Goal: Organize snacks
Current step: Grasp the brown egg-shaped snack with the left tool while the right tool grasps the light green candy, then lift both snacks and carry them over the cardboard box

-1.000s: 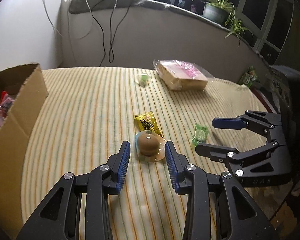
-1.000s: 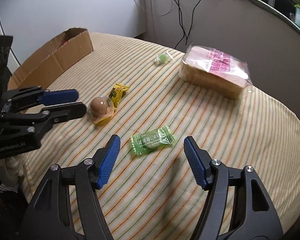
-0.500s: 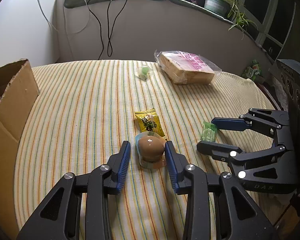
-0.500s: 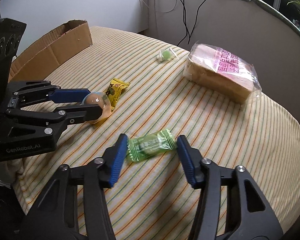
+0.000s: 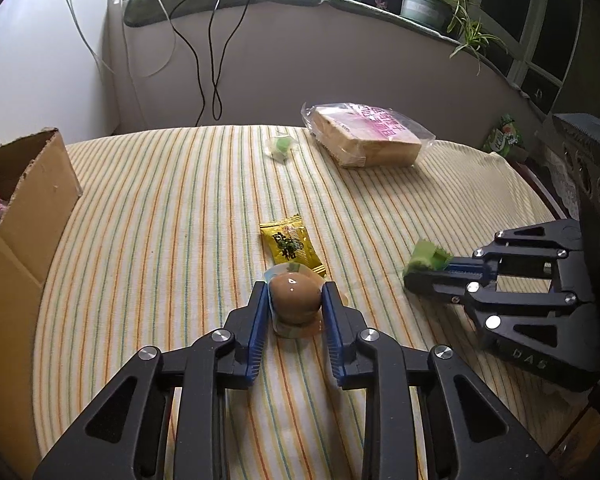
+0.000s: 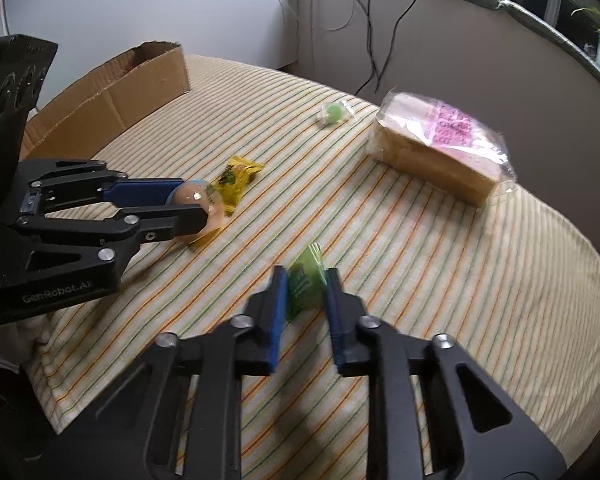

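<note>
A brown egg-shaped snack [image 5: 295,298] in clear wrap sits on the striped tablecloth [image 5: 160,220]. My left gripper [image 5: 294,292] has its blue pads against both sides of it, jaws still closing. To the right, my right gripper [image 5: 420,272] is shut on a green candy packet [image 5: 426,258], which stands pinched on edge between the pads [image 6: 306,280]. In the right wrist view the left gripper [image 6: 196,204] reaches in from the left with the egg snack [image 6: 188,196] at its tips. A yellow packet [image 5: 292,244] lies just beyond the egg.
An open cardboard box [image 5: 20,220] with snacks inside stands at the table's left edge. A bagged bread loaf [image 5: 368,140] and a small green wrapped candy [image 5: 281,146] lie at the far side. Cables hang down the wall behind; a potted plant [image 5: 424,4] sits on the sill.
Both grippers have narrowed. The left pads came in against the egg snack. The right jaws shut on the green packet, which turned from flat to on edge.
</note>
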Demonstrator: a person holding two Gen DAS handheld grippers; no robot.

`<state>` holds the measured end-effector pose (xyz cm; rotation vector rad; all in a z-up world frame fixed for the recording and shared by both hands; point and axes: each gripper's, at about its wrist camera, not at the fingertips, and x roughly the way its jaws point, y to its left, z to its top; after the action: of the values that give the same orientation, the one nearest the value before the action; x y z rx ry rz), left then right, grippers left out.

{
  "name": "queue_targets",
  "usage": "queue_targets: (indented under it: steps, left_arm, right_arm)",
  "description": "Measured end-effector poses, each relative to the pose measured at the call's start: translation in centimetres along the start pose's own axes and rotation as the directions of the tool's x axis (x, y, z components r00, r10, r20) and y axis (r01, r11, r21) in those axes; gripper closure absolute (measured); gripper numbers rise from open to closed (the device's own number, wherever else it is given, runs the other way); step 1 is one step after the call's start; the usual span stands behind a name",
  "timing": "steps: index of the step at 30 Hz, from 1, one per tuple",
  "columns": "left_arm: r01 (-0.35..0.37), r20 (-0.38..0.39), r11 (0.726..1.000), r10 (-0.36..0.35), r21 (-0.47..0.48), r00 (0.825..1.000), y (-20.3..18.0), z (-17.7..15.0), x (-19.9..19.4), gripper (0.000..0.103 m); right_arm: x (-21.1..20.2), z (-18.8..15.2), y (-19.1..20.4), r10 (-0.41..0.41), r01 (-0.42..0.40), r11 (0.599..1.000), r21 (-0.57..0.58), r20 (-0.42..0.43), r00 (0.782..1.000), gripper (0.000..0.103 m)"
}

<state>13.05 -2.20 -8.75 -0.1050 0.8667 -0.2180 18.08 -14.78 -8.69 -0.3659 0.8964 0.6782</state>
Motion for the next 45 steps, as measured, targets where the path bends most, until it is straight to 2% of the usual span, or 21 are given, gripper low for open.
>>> queue_targets:
  steps: [4, 13, 24, 38, 45]
  left_arm:
    - [-0.001, 0.012, 1.000, 0.001, 0.000, 1.000, -0.1, -0.1, -0.4, 0.078]
    - [0.005, 0.039, 1.000, -0.004, -0.018, 0.999, 0.0, -0.4, -1.6, 0.078]
    - [-0.011, 0.123, 0.999, 0.017, -0.052, 0.992, 1.8, -0.2, -6.0, 0.078]
    - [-0.100, 0.195, 0.984, 0.128, -0.145, 0.972, 7.6, -1.1, -11.1, 0.078]
    - [-0.143, 0.210, 0.971, 0.183, -0.192, 0.961, 10.9, -1.5, -12.8, 0.078]
  right_arm:
    - [-0.1, -0.4, 0.7, -0.032, 0.032, 0.999, -0.024, 0.005, 0.999, 0.097]
    - [-1.0, -0.4, 0.3, -0.019, 0.019, 1.000, 0.019, 0.020, 1.000, 0.097]
    - [-3.6, 0.6, 1.1, -0.007, 0.005, 1.000, 0.021, 0.073, 0.997, 0.097]
    - [-4.5, 5.6, 5.9, 0.061, -0.054, 0.997, -0.059, 0.124, 0.990, 0.097]
    - [-3.4, 9.1, 8.9, 0.097, -0.082, 0.991, -0.107, 0.140, 0.985, 0.097]
